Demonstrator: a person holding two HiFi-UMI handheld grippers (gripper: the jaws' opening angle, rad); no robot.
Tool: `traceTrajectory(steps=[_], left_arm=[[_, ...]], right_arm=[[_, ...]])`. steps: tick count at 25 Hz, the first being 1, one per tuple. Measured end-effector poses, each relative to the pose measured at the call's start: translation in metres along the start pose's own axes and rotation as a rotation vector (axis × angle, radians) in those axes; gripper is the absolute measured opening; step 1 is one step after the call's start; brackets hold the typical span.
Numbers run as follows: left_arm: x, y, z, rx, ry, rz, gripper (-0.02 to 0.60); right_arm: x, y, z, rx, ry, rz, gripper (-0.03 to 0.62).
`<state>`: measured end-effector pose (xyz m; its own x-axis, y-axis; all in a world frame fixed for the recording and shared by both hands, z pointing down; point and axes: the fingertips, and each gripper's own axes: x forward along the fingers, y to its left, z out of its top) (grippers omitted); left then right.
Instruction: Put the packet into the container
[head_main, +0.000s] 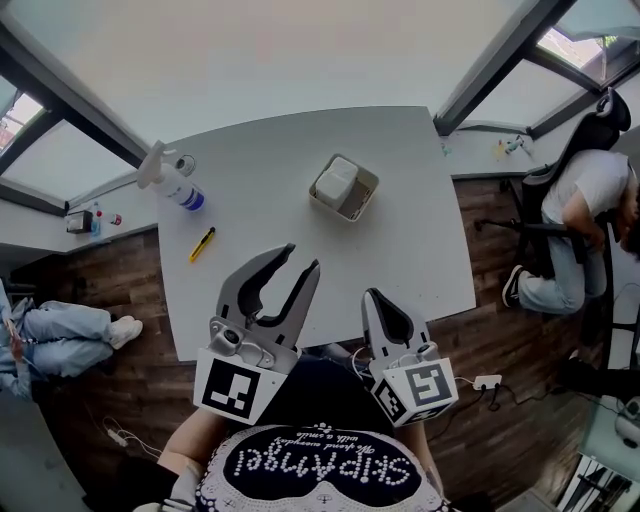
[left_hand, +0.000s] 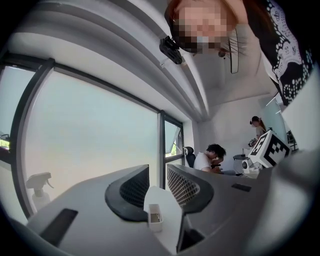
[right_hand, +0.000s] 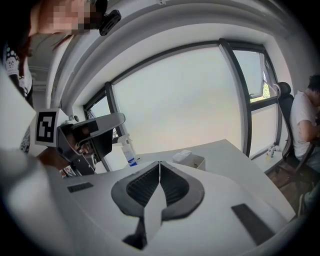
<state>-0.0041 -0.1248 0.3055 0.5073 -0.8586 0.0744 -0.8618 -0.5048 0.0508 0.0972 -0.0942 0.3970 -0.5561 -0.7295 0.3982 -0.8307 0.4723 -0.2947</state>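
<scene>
A small tan container (head_main: 352, 203) stands on the white table (head_main: 420, 250) toward its far right, and a white packet (head_main: 337, 179) lies inside it. My left gripper (head_main: 303, 257) hovers over the table's near edge, open, with nothing between its jaws. In the left gripper view the container (left_hand: 155, 217) shows small and far off through the gap of that gripper (left_hand: 158, 170). My right gripper (head_main: 371, 296) is beside it near the same edge, shut and empty. From the right gripper (right_hand: 159, 165), the container (right_hand: 196, 161) and packet (right_hand: 182, 155) lie ahead.
A spray bottle (head_main: 172, 179) lies at the table's far left, with a yellow utility knife (head_main: 202, 244) nearer. A person sits on a chair (head_main: 585, 205) to the right of the table. Another person's legs (head_main: 65, 338) stretch in from the left. Large windows (right_hand: 190, 100) lie behind.
</scene>
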Motion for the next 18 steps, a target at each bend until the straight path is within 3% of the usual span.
traceTrajectory(steps=[18], left_arm=[[-0.03, -0.01, -0.035, -0.055, 0.093, -0.024, 0.087]], right_arm=[[-0.003, 0.014, -0.005, -0.011, -0.002, 0.018, 0.015]])
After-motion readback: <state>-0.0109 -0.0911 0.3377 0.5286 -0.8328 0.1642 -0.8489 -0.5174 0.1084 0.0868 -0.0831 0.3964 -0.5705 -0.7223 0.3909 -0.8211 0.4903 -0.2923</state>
